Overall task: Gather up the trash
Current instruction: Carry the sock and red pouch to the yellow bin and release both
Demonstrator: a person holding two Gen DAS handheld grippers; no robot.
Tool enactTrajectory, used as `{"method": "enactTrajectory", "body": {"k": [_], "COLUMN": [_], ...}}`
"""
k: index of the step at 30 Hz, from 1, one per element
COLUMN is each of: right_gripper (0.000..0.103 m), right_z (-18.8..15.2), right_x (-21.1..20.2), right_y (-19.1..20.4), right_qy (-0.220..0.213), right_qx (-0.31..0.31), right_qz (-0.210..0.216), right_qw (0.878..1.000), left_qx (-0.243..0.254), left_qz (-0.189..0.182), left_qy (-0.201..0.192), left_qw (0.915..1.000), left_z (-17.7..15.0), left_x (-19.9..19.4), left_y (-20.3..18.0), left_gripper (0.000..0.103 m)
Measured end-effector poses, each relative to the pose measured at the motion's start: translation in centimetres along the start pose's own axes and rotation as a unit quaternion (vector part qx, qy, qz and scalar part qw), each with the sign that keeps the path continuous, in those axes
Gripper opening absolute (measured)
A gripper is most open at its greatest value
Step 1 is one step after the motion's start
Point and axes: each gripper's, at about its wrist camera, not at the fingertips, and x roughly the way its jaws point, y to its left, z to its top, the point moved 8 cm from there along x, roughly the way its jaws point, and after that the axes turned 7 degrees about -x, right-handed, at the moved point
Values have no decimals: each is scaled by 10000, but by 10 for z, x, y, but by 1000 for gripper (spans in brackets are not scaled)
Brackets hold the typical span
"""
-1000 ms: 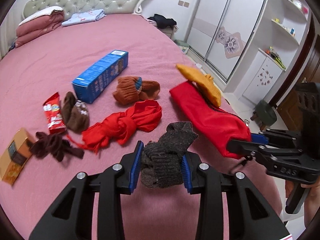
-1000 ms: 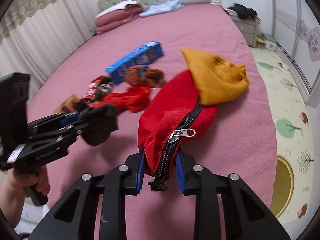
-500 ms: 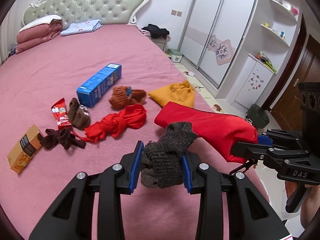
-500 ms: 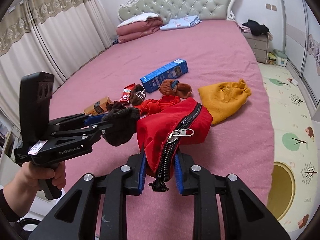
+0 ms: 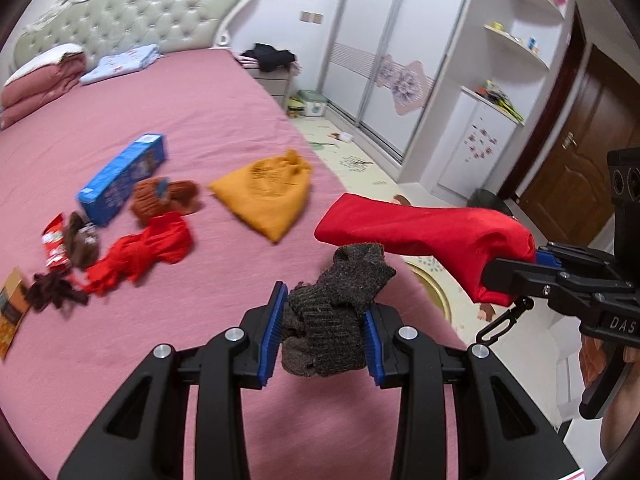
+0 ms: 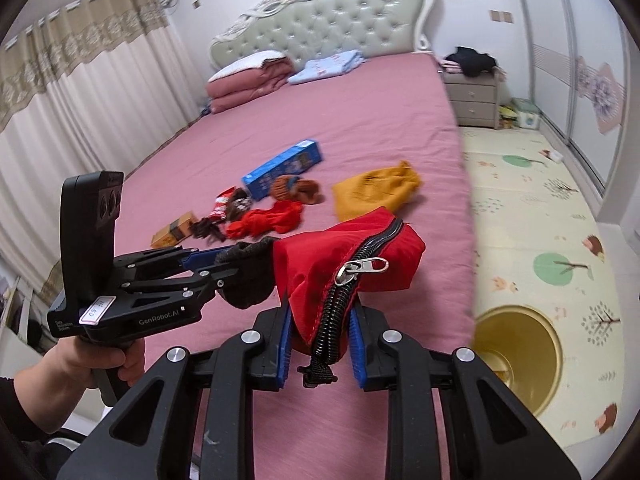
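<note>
My left gripper (image 5: pixel 323 338) is shut on a dark grey knitted sock (image 5: pixel 336 312), held above the pink bed (image 5: pixel 168 140). My right gripper (image 6: pixel 320 344) is shut on the zipper end of a red zip pouch (image 6: pixel 352 256), which hangs lifted off the bed. In the left wrist view the red pouch (image 5: pixel 432 240) sticks out level from the right gripper (image 5: pixel 516 276) at the right. In the right wrist view the left gripper (image 6: pixel 224 268) holds the grey sock (image 6: pixel 252 276) right beside the pouch's open side.
On the bed lie a yellow drawstring bag (image 5: pixel 268 192), a blue box (image 5: pixel 124 178), brown socks (image 5: pixel 164 198), a red cloth (image 5: pixel 140 252), a snack wrapper (image 5: pixel 54 246) and a small brown box (image 5: pixel 10 312). A gold round bin (image 6: pixel 516 356) stands on the floor mat beside the bed.
Both grippers have risen and pulled back from the bed, each keeping its load. The red pouch has come off the bed and away from the yellow bag, which stays lying there.
</note>
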Motion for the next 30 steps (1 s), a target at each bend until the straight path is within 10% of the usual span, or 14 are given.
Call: {"method": "enactTrajectory", "body": {"k": [25,28,30], "right_gripper": [24,32,51], "right_z": [-108,-111,-111], "right_x": [-26,-22,-23], "right_y": [-195,-205,-215], "right_qy": [748,789,768], "right_qx": [1394,1342,1352], "right_qz": [-1331,-1376,-1570], "right_qw": [9784,9782,9753], "left_qx": [771,743,712], "left_qz": [-1071,-1133,-1082], "left_qy": [1312,1345,1304], "left_qw": [9825,9816,9830], "left_z": [-14,-10,-6], "left_x": [163,176,181], "left_y": [-178,-187,-189], "left_gripper": [37,50,86]}}
